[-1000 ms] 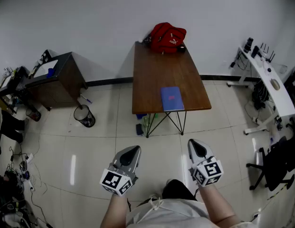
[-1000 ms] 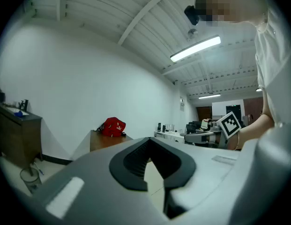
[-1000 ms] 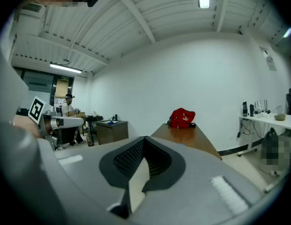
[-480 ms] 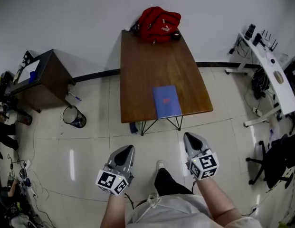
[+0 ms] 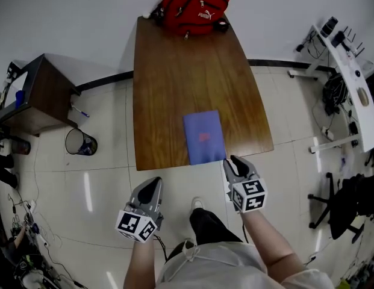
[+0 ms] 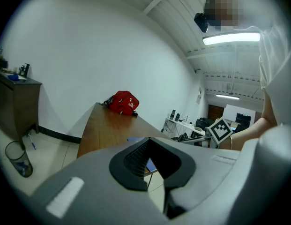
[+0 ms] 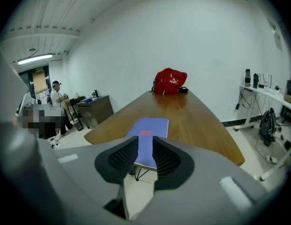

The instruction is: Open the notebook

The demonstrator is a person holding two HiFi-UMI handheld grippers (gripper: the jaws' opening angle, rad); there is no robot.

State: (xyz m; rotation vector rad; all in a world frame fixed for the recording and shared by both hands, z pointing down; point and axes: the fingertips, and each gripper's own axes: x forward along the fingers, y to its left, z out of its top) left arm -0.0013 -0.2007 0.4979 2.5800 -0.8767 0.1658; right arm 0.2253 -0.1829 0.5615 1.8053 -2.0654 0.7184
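Observation:
A blue notebook [image 5: 203, 137] with a red label lies closed at the near edge of the long brown table [image 5: 174, 71]. My right gripper [image 5: 233, 161] hovers just off that edge, at the notebook's near right corner. Its jaws are opening and nothing is between them. In the right gripper view the notebook [image 7: 150, 125] shows through the gap of the right gripper [image 7: 145, 142]. My left gripper [image 5: 153, 183] hangs over the floor, short of the table's near left corner, with its tips together and empty. The left gripper [image 6: 149, 139] looks along the table.
A red bag [image 5: 193, 8] sits at the table's far end by the wall. A dark side cabinet [image 5: 39, 95] and a bin [image 5: 78, 142] stand at left. At right are a white desk [image 5: 349, 53] and an office chair [image 5: 349, 203]. The table's metal legs are below its near edge.
Both grippers have come forward and down to the table's near edge, and the table now looks larger. The right gripper's jaws, together before, now stand apart.

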